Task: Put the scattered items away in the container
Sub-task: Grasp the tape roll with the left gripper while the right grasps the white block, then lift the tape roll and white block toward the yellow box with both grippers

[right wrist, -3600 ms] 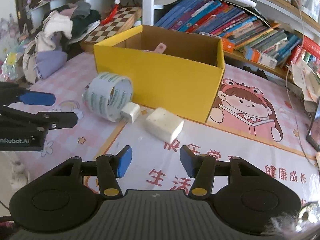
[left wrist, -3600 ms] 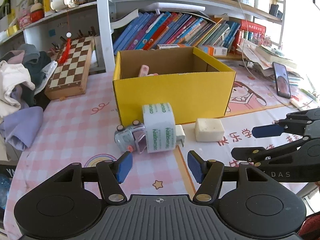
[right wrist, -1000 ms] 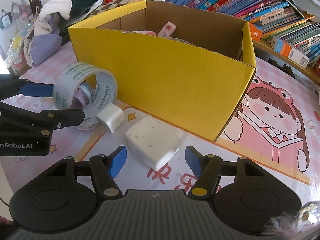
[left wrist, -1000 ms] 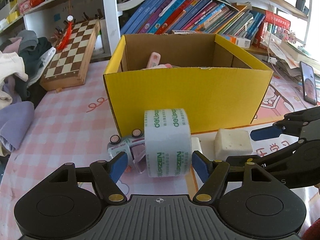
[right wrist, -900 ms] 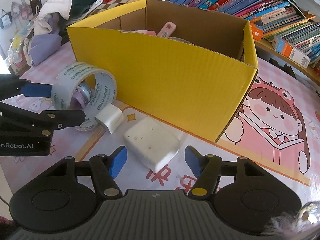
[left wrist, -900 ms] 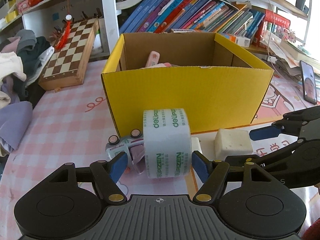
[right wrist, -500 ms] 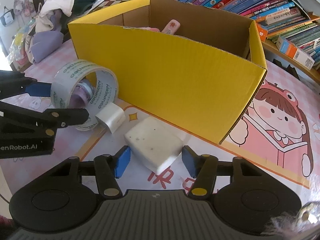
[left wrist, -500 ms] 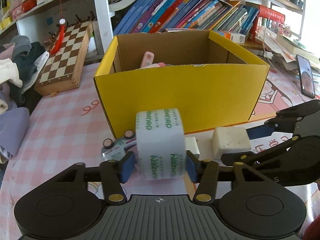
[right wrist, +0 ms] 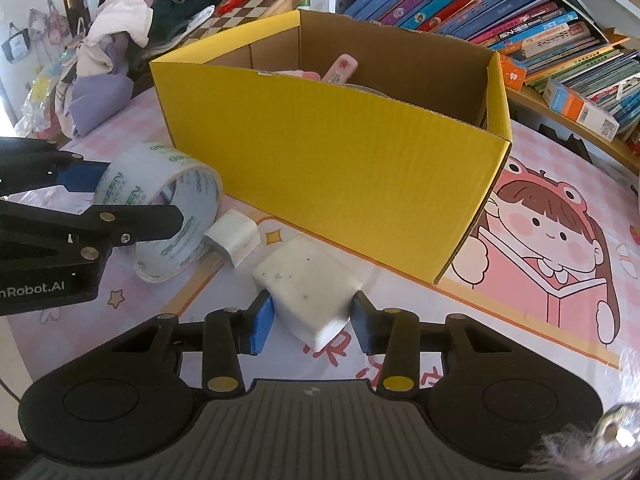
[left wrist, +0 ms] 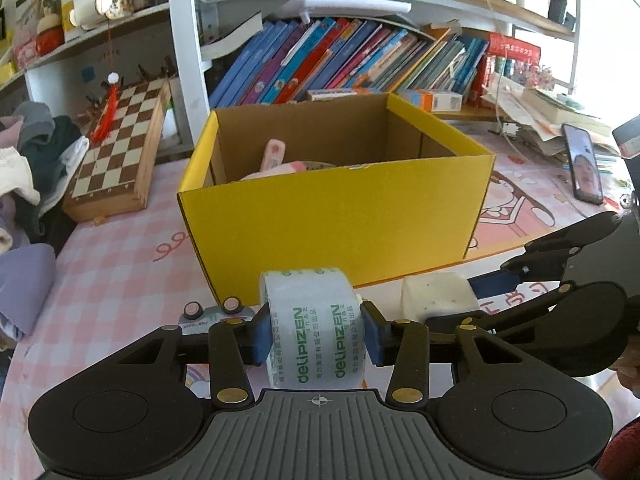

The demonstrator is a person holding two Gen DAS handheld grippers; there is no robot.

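Note:
My left gripper (left wrist: 316,338) is shut on a clear tape roll (left wrist: 316,320) with green lettering, its blue pads pressed on both flat sides, just in front of the yellow cardboard box (left wrist: 332,216). In the right wrist view, the right gripper (right wrist: 312,322) has its pads against both sides of a white speckled block (right wrist: 308,284) on the mat. A small white charger (right wrist: 234,240) lies between the tape roll (right wrist: 160,216) and the block. A toy car (left wrist: 208,312) sits left of the tape, partly hidden. Pink items (left wrist: 274,154) lie inside the box.
A folded chessboard (left wrist: 116,148) and a clothes pile (left wrist: 24,168) lie at the left. A phone (left wrist: 582,168) rests at the far right. Shelves of books (left wrist: 340,64) stand behind the box. The pink cartoon mat (right wrist: 560,240) stretches right of the box.
Both grippers moved forward and closed. The left pads now clamp the tape roll, and the right pads now press the white block, which earlier lay ahead of open fingers.

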